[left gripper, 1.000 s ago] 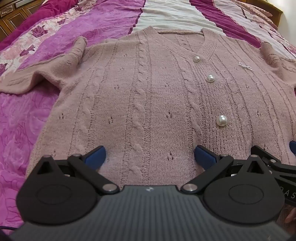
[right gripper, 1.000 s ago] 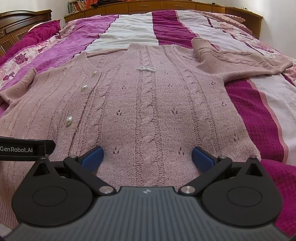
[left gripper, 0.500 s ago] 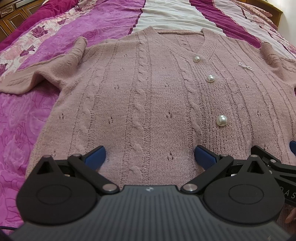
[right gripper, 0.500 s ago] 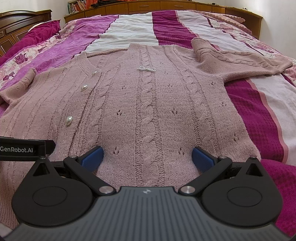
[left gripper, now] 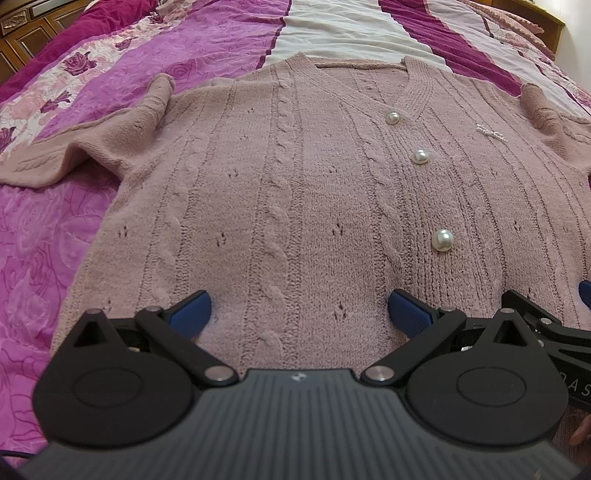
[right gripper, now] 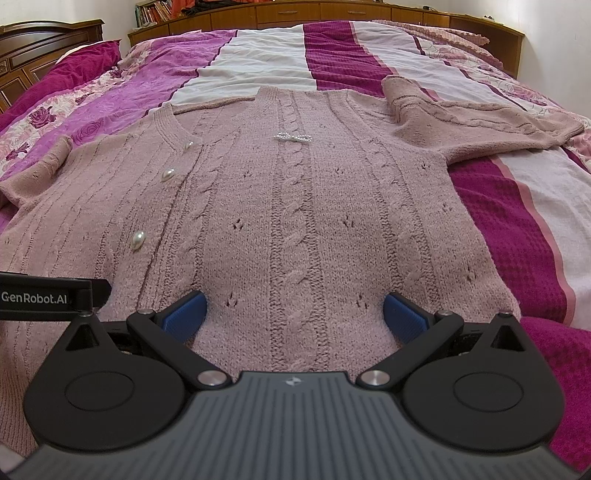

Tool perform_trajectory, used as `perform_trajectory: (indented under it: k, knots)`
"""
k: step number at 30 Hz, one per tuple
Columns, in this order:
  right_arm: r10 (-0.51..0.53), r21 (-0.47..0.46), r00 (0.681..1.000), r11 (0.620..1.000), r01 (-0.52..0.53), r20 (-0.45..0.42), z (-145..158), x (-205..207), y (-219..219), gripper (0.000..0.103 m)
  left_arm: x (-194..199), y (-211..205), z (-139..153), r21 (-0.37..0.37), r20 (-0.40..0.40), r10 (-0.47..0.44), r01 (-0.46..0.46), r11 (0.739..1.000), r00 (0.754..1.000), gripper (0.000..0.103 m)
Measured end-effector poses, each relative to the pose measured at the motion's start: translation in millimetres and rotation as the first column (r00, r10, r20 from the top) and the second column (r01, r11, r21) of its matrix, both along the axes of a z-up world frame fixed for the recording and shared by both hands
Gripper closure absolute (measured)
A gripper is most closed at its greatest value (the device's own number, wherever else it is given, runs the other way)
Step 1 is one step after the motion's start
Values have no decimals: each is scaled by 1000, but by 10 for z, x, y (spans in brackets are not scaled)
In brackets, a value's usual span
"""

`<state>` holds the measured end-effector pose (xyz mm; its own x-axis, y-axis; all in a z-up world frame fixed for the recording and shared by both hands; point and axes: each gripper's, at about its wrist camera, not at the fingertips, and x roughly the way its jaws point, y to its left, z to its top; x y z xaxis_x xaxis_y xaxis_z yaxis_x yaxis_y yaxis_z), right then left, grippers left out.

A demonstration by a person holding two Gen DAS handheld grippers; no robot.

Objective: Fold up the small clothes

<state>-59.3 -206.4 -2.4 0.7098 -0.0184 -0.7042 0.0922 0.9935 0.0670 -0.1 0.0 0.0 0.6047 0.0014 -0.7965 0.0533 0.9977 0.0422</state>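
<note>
A dusty pink cable-knit cardigan with pearl buttons lies flat, front up, on the bed; it also shows in the right wrist view. Its sleeves spread out to the left and right. My left gripper is open, fingers wide apart, low over the left half of the hem. My right gripper is open over the right half of the hem. Neither holds anything. A small pearl bow sits on the chest.
The bed cover is striped in magenta, purple and white. A wooden headboard with shelves and books runs along the far end. A dark wooden cabinet stands at the left. The right gripper's body shows at the edge of the left view.
Almost nothing has changed. Both grippers stay open over the hem, with only a slight shift of view.
</note>
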Motion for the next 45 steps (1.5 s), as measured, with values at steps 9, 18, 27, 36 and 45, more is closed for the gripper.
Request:
perform_trajectory:
  k: [9, 18, 27, 36, 45]
  knots:
    - [0, 0, 1000, 1000, 0, 0, 0, -2, 0, 0, 0, 0, 0, 0, 1, 0, 0, 1000, 1000, 0]
    - [0, -1, 1000, 1000, 0, 1, 0, -3, 1, 0, 0, 0, 0, 1, 2, 0, 0, 1000, 1000, 0]
    - [0, -1, 1000, 1000, 0, 1, 1, -4, 2, 0, 1, 0, 1, 1, 3, 0, 0, 1000, 1000, 0]
    - [-1, -2, 1000, 1000, 1, 1, 1, -3, 6, 0, 9, 1, 2, 1, -2, -1, 1, 1000, 1000, 0]
    - [-2, 1, 1000, 1000, 2, -6, 5, 9, 3, 0, 72, 42, 8, -8, -20, -3, 3, 1000, 1000, 0]
